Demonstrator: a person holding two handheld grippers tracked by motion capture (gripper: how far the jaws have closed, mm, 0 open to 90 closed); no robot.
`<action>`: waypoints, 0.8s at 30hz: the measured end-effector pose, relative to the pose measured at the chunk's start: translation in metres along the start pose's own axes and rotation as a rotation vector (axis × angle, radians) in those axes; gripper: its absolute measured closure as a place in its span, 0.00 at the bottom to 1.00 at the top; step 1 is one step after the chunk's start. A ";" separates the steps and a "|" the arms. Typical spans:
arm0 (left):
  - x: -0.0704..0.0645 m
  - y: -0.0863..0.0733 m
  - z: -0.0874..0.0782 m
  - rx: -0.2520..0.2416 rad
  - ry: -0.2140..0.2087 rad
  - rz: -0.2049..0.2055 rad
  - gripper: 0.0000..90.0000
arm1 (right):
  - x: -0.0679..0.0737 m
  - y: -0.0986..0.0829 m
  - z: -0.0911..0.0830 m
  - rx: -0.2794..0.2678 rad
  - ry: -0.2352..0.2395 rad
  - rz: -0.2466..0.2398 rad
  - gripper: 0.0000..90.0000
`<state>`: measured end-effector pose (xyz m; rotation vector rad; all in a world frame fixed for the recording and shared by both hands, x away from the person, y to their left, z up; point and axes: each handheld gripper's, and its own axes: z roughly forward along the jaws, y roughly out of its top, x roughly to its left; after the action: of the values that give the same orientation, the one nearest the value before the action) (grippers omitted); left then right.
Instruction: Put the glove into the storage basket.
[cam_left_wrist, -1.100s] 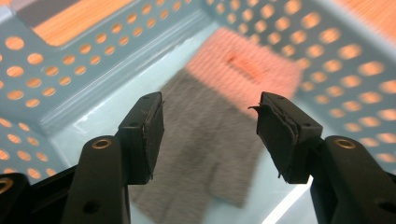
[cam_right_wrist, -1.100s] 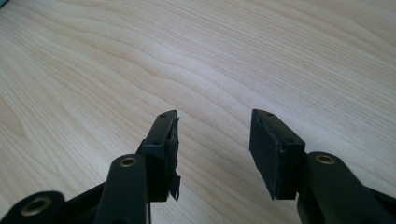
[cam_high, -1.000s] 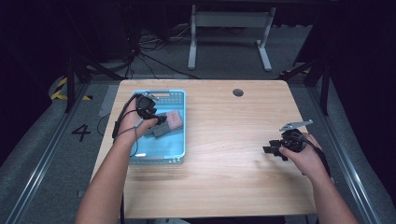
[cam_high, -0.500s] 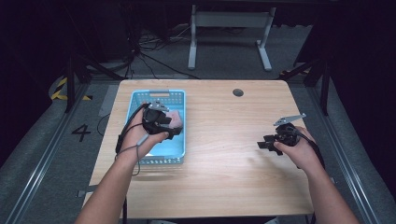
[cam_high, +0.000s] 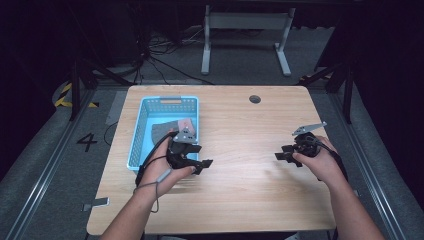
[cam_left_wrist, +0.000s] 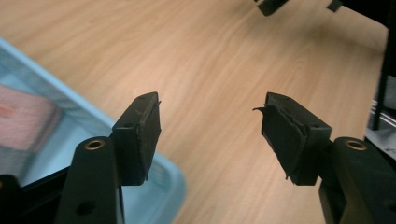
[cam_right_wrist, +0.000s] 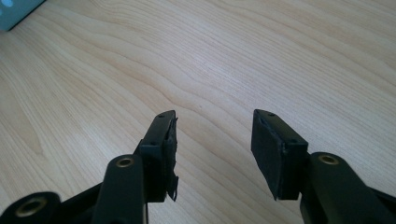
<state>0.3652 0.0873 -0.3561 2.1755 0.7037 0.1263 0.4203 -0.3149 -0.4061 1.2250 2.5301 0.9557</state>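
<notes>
Spanning most of the high view, a light wooden tabletop (cam_high: 240, 165) is seen, with a small dark round grommet (cam_high: 255, 99) set near its far edge. On its left part a light blue plastic basket (cam_high: 141, 131) with slotted walls is placed, its long side running away from the person. Inside the basket two flat pieces are held: a grey cloth (cam_high: 161, 131) lying on the floor of the basket, and a pink cloth (cam_high: 186, 123) resting just beside it toward the right wall; whether the two overlap cannot be told. In the left gripper view the pink piece is glimpsed, blurred, through the basket's pale blue wall (cam_left_wrist: 84, 122).

The left gripper (cam_high: 199, 157) is held at the near right corner of the basket, above its rim, with its jaws pointed out over the bare wood toward the right. Its jaws are seen released, spread wide with nothing between them, half over the basket's corner and half over the wood.

The right gripper (cam_high: 284, 156) is held well apart, over the right part of the tabletop. Its jaws are likewise released and empty, with plain wood grain below them.
</notes>
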 end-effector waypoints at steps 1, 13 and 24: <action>-0.003 -0.001 0.003 0.005 0.003 0.005 0.42 | 0.000 -0.001 0.000 0.004 -0.001 0.001 0.57; -0.013 -0.021 0.023 0.040 -0.009 -0.013 0.39 | 0.000 -0.009 0.000 0.030 0.008 -0.003 0.54; -0.025 -0.046 0.043 0.050 -0.062 0.015 0.44 | 0.000 -0.011 0.002 0.033 0.002 -0.011 0.54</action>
<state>0.3375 0.0676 -0.4152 2.2229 0.6624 0.0490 0.4141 -0.3191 -0.4139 1.2176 2.5618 0.9172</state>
